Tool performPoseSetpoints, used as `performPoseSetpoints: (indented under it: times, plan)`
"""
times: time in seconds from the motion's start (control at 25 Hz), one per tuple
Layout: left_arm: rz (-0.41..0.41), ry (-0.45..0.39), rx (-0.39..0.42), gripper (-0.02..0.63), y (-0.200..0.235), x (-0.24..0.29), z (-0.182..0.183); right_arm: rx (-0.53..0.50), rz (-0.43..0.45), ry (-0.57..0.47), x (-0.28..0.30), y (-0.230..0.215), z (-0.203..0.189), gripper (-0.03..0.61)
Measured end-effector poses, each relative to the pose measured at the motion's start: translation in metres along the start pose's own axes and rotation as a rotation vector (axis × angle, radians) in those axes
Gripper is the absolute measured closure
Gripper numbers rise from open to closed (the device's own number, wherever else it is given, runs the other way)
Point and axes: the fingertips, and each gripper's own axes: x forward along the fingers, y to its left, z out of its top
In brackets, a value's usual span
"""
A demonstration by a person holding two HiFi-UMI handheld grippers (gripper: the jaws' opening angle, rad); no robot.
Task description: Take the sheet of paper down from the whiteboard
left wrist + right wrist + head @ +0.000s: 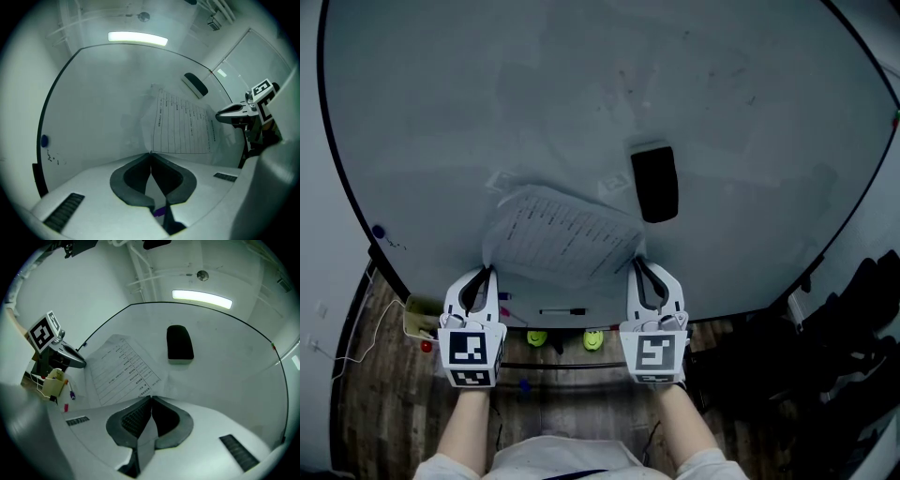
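A printed sheet of paper [562,234] hangs low on the whiteboard [581,94] and bulges off the board. My left gripper [490,270] is shut on its lower left corner, and my right gripper [636,262] is shut on its lower right corner. In the left gripper view the sheet [183,124] rises from the closed jaw tips of the left gripper [150,153], with a strip of paper pinched between them. In the right gripper view the sheet [124,369] runs down into the shut right gripper [151,397]. Both grippers point at the board.
A black eraser [654,183] sticks to the board just right of the sheet's top. A blue magnet [378,231] sits at the board's left edge. Below the board lie a black marker [562,311], two yellow-green objects [537,337] and a small yellow box [420,319]. Dark clutter [853,328] stands at the right.
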Motion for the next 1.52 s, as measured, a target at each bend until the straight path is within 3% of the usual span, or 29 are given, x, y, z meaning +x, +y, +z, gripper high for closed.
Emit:
performPoseSetpoints:
  times: [0.24, 0.56, 1.0, 1.24, 1.52]
  plan:
    - [-0.030, 0.004, 0.000, 0.595, -0.030, -0.009, -0.002, 0.014, 0.009, 0.015, -0.028, -0.004, -0.012, 0.558]
    - [-0.114, -0.004, 0.021, 0.595, -0.074, -0.009, -0.008, -0.049, 0.028, 0.020, -0.048, 0.005, -0.022, 0.558]
    - [-0.222, -0.018, -0.015, 0.595, -0.129, -0.006, -0.008, 0.101, -0.018, 0.060, -0.083, -0.010, -0.038, 0.558]
    - [-0.296, -0.019, -0.024, 0.595, -0.144, 0.001, -0.018, 0.088, -0.042, 0.102, -0.090, -0.005, -0.045, 0.559]
    - [-0.406, -0.030, -0.025, 0.595, -0.194, 0.000, -0.010, 0.056, -0.094, 0.125, -0.119, -0.028, -0.054, 0.559]
